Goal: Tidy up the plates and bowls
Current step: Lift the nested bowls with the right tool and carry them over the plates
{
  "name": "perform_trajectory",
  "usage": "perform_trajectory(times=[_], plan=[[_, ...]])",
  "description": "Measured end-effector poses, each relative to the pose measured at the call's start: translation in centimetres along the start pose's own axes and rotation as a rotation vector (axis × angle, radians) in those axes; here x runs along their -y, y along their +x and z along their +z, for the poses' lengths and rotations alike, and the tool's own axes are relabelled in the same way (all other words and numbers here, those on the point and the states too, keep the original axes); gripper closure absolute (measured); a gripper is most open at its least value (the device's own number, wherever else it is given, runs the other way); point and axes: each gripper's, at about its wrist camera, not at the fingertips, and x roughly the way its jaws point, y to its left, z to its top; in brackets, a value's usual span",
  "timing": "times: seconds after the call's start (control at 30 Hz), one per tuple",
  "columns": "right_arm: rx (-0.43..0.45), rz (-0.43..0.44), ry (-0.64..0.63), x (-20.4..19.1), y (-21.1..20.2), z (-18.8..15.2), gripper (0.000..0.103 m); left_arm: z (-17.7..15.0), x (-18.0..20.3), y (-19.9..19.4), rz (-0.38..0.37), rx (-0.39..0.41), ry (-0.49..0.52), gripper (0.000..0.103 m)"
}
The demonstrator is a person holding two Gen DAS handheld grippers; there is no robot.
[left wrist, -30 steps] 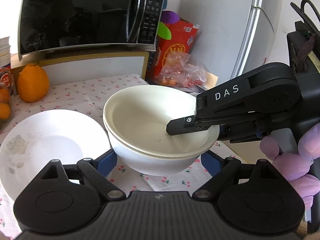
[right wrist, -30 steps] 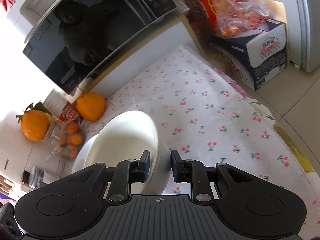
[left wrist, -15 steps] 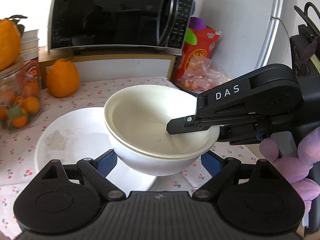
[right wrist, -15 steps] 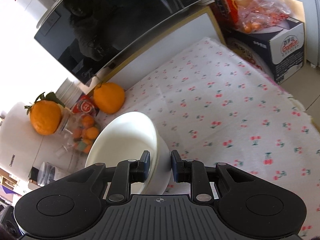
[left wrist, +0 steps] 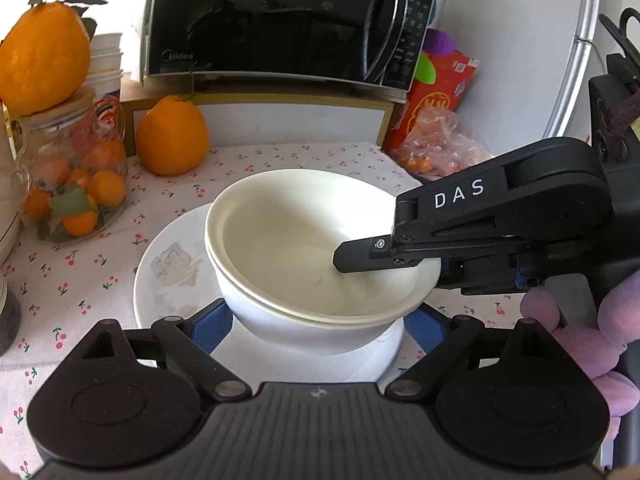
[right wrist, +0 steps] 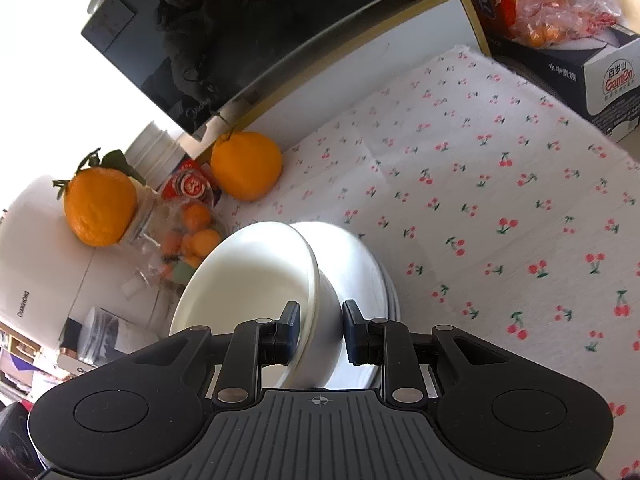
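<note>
Two nested white bowls (left wrist: pixel 304 248) hang over a white plate (left wrist: pixel 172 272) that has a faint flower print. I cannot tell whether the lower bowl touches the plate. My right gripper (left wrist: pixel 400 268) comes in from the right and is shut on the bowls' rim, one finger inside and one outside. In the right wrist view the right gripper (right wrist: pixel 320 320) pinches the rim of the bowls (right wrist: pixel 256 272), with the plate (right wrist: pixel 360 256) just beyond. My left gripper (left wrist: pixel 318 326) stands wide, its blue pads (left wrist: pixel 212 328) against both sides of the lower bowl.
A black microwave (left wrist: pixel 280 20) stands on a shelf at the back, a large orange (left wrist: pixel 172 136) in front of it. A jar of small oranges (left wrist: pixel 72 184) sits at the left. A red box and a bag of fruit (left wrist: pixel 440 144) lie at the right. A cherry-print cloth (right wrist: pixel 500 200) covers the table.
Both grippers have carried the bowls leftward across the table. The plate, which lay to the left of the bowls, now lies beneath them. Neither grip has changed.
</note>
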Motion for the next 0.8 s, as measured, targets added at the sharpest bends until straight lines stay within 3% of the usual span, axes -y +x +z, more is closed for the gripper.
perform_trajectory(times=[0.8], plan=[[-0.028,0.000,-0.012,-0.9,2.9,0.1,0.081,-0.3,-1.6,0.6,0.023,-0.016,-0.029,0.011]])
